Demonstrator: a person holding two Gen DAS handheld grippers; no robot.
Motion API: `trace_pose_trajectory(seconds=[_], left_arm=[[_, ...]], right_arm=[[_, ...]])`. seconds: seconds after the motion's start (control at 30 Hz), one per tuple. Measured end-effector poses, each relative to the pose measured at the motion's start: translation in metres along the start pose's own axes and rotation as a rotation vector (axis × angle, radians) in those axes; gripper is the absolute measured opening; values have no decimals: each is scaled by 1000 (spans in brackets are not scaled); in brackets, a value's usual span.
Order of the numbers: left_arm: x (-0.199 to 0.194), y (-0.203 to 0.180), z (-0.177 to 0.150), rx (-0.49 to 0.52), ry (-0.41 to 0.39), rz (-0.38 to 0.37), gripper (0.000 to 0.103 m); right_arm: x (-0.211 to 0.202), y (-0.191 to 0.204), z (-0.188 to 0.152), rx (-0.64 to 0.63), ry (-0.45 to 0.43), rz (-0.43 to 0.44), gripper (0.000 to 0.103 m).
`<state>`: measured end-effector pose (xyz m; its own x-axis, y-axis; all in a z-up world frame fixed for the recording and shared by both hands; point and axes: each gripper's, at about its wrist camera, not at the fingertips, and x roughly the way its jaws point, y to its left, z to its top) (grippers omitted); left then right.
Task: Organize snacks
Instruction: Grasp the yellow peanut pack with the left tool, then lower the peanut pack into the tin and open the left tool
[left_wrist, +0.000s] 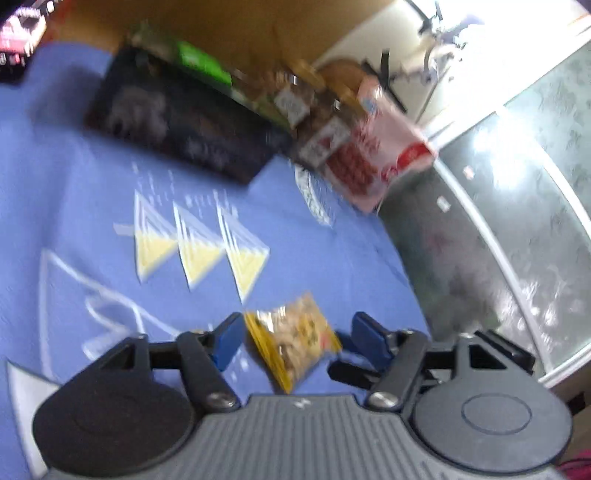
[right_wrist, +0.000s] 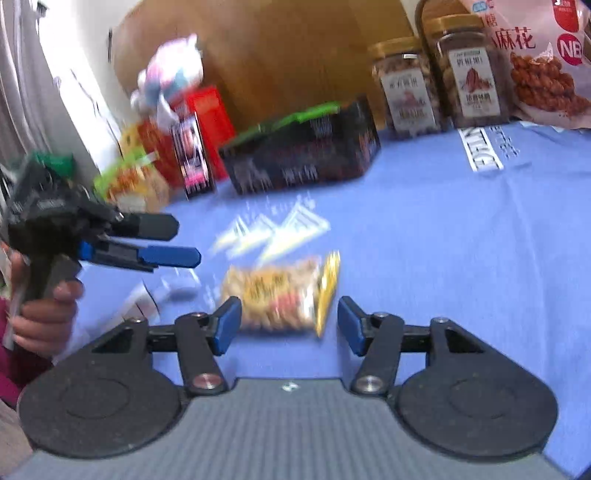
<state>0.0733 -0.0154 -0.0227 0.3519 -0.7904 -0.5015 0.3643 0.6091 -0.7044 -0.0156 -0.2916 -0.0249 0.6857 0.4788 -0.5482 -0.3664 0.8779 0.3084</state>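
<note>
A small yellow-edged snack packet (left_wrist: 293, 341) lies on the blue cloth (left_wrist: 332, 251). My left gripper (left_wrist: 297, 338) is open, its blue pads on either side of the packet without touching it. In the right wrist view the same packet (right_wrist: 280, 293) lies just ahead of my right gripper (right_wrist: 288, 323), which is open with pads either side of it. The left gripper (right_wrist: 162, 242) also shows there at the left, held in a hand, its jaws apart.
A black box with a green lid (right_wrist: 303, 153) stands at the back. Two nut jars (right_wrist: 436, 85) and a pink twisted-snack bag (right_wrist: 535, 62) stand at the back right. Red boxes and orange packets (right_wrist: 166, 158) crowd the back left. The cloth's right edge (left_wrist: 402, 258) drops off.
</note>
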Motion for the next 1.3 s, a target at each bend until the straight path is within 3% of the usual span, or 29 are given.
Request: trace_pose_trajectory(seconds=[0.1,0.23,0.33,0.4,0.47,0.57,0.7,0.97,1.13,1.3], left_arm=[[15,1,-11,-17,10,9,74],[18,-2,-11,10,5,56,49],[7,6,-8,-23,-26,76,41],[-4,8,-4,-28,-49,54,34],[-14,4,2,-11,-72,39,34],[-27,-4,12,47,-117,88,34],[-34,2,29,23,-146,76,34],[-35,-9,77,84,-195,56,34],[-15,-20,129,147,-203,64,34],[20,-16,170,186,-188,123,34]], right_arm=[[1,13,-7,-96,9,-9,65],[21,34,-2,-189,29,-1,58],[37,50,4,-247,39,-11,43],[47,57,7,-262,51,16,28],[55,66,11,-288,35,19,27],[62,76,22,-331,-14,6,27],[69,75,37,-320,-51,9,26],[78,68,74,-328,-149,-31,26],[94,49,110,-316,-215,-83,26],[116,27,133,-303,-242,-150,26]])
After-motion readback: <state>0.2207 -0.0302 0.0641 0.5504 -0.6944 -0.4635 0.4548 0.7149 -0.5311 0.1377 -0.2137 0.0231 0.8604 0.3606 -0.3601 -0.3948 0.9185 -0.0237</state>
